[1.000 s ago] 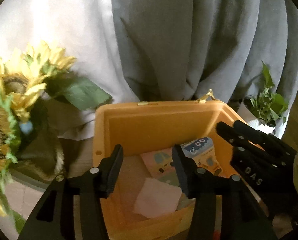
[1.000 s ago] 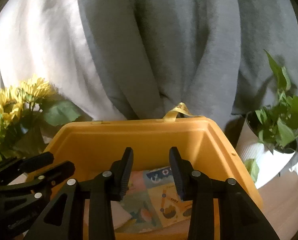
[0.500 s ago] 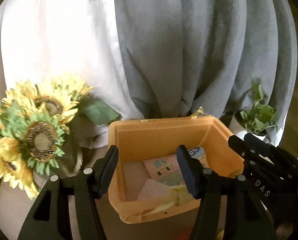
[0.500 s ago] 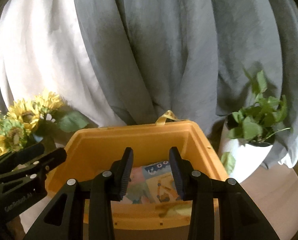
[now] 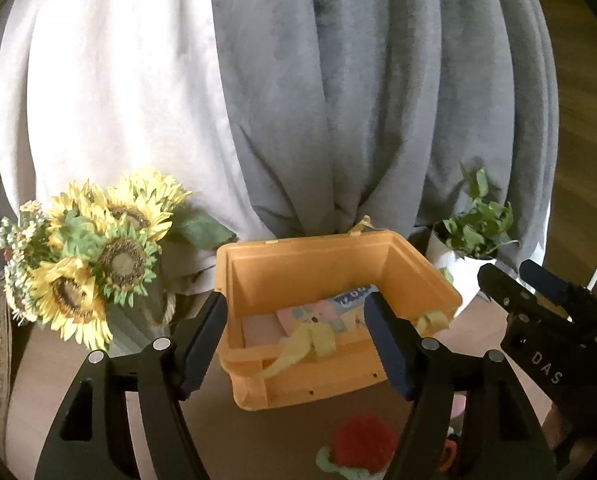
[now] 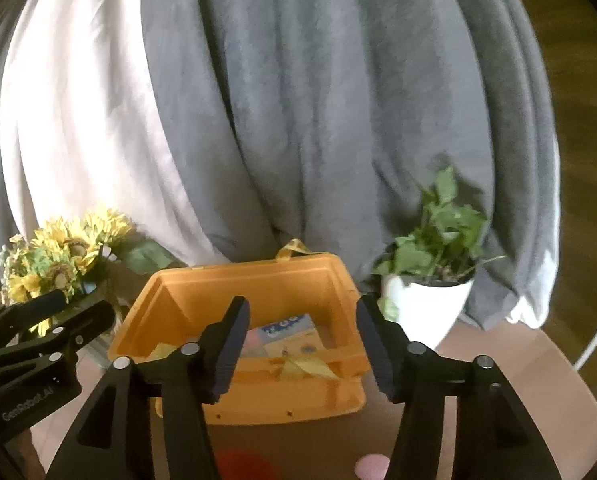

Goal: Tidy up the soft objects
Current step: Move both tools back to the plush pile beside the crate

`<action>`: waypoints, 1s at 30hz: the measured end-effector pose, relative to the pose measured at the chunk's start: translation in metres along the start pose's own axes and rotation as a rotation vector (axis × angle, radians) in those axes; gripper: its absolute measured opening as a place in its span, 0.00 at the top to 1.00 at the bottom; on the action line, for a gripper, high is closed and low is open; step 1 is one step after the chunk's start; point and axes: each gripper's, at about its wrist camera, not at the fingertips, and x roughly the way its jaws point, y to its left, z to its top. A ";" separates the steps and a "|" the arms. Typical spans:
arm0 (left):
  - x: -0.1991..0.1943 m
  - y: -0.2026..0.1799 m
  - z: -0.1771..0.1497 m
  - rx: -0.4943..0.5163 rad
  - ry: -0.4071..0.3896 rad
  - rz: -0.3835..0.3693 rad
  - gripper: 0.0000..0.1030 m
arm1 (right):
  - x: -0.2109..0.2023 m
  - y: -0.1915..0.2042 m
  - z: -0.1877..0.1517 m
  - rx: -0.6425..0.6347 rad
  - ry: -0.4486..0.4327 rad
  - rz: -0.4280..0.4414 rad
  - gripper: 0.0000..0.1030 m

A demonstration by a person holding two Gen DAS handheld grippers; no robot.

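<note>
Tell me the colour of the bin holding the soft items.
Orange-yellow bin, plain with no pattern; the left wrist view shows it best.

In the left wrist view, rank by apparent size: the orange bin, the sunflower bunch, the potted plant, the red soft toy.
1. Orange bin
2. Sunflower bunch, nearly as large
3. Potted plant and red soft toy: look alike; the toy is nearer and partly hidden, so unranked.

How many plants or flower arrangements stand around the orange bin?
2: a sunflower bouquet left of the orange bin, and a potted green plant in a white pot to its right. Others may sit outside view.
</note>
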 end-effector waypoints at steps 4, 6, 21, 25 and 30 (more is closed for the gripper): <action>-0.015 -0.006 -0.009 0.001 0.002 -0.005 0.32 | -0.019 -0.006 -0.006 0.007 -0.006 -0.014 0.41; -0.023 -0.007 -0.014 -0.002 0.003 -0.005 0.32 | -0.028 -0.010 -0.010 0.011 -0.009 -0.018 0.40; -0.068 -0.016 -0.056 -0.005 0.036 0.016 0.30 | -0.078 -0.018 -0.036 -0.009 -0.021 -0.026 0.31; -0.073 -0.021 -0.069 0.000 0.052 0.016 0.29 | -0.090 -0.020 -0.048 -0.025 -0.016 -0.029 0.27; -0.077 -0.027 -0.085 -0.012 0.083 0.005 0.29 | -0.100 -0.024 -0.063 -0.037 0.012 -0.019 0.27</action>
